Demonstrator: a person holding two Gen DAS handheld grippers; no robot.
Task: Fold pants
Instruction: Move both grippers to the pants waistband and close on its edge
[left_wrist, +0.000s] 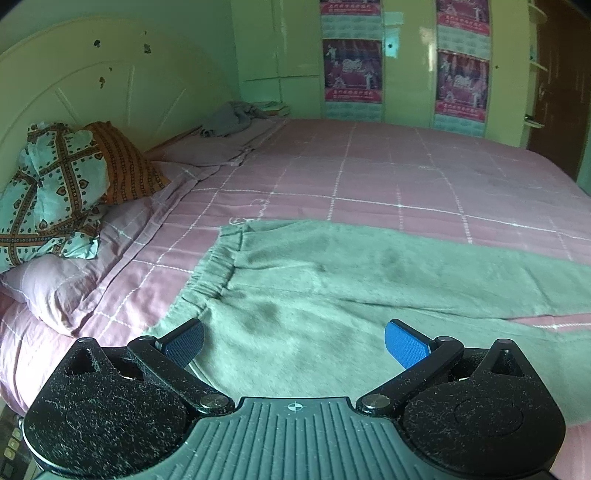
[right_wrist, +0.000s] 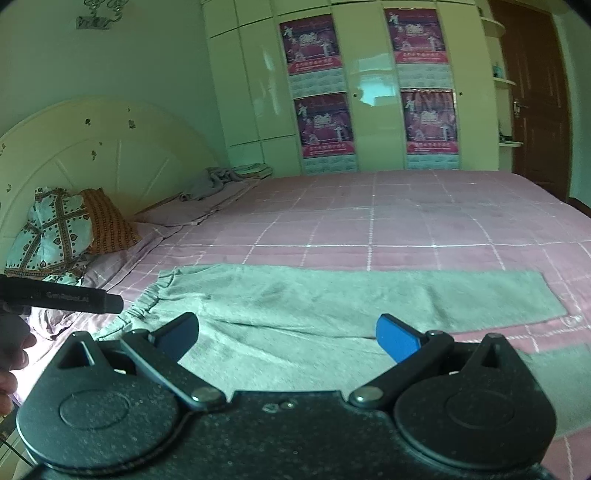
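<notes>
On the pink checked bed (right_wrist: 406, 229) the green pants (right_wrist: 295, 299) lie spread flat, waistband (left_wrist: 210, 266) toward the headboard (left_wrist: 92, 85) and legs running away to the right, the far leg ending at a straight hem. The left tongs (left_wrist: 295, 345) hang just above the seat of the pants, jaws spread wide with nothing between them. The right tongs (right_wrist: 288, 338) are likewise wide open and hold nothing, poised over the near leg. Left of the waistband sit a lilac pillow (left_wrist: 55, 288), a bundled teal patterned cloth (left_wrist: 48, 188) and an orange striped pillow (left_wrist: 125, 162). A crumpled grey garment (left_wrist: 229, 120) lies at the far head corner, well apart from the pants. Behind the bed stands a pale wardrobe (right_wrist: 373, 85) with posters (right_wrist: 323, 125), and a brown door (right_wrist: 535, 96) to the right.
</notes>
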